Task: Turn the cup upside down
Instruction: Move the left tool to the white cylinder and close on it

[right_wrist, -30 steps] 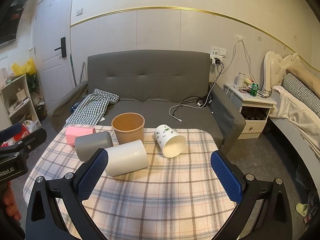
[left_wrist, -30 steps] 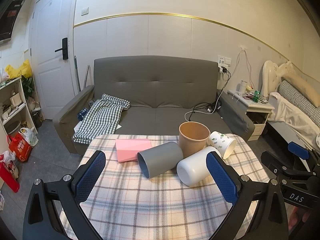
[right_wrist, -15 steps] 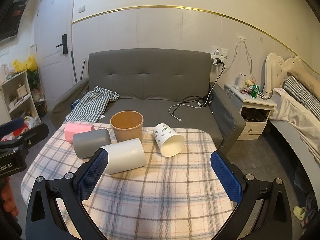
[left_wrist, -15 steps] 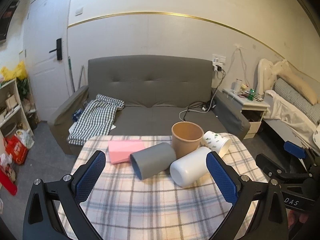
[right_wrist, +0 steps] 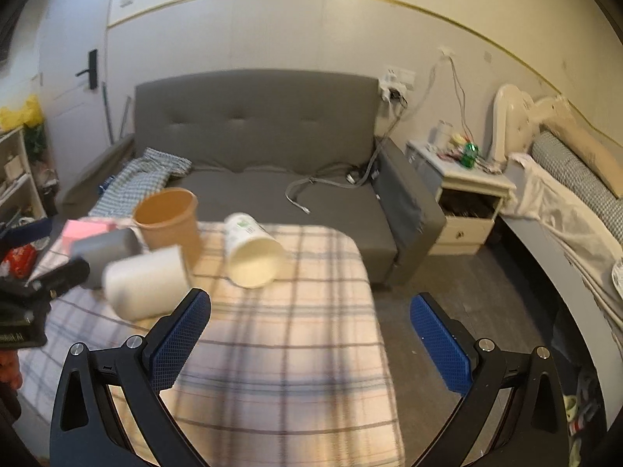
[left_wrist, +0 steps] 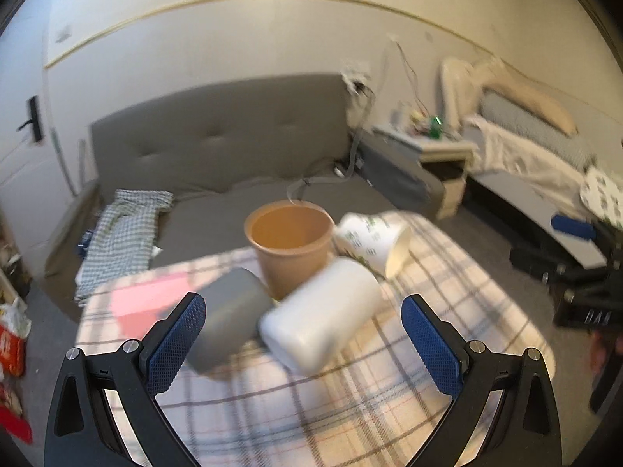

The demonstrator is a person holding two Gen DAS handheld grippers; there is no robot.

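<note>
So left gripper (left_wrist: 298,344) wide open, empty; white cup (left_wrist: 321,315) between fingers looks light, slippery — grip mid-wall.

Both the left gripper (left_wrist: 303,334) and the right gripper (right_wrist: 309,329) are matte black frames forking into two arms. Each arm ends in a blue pad (left_wrist: 175,340) with a fine mesh texture, and silver screws (right_wrist: 76,348) dot the joints. White lettering marks one body (left_wrist: 593,316).

Matt white cup (left_wrist: 321,321), cloth tablecloth (left_wrist: 447,272)
</note>
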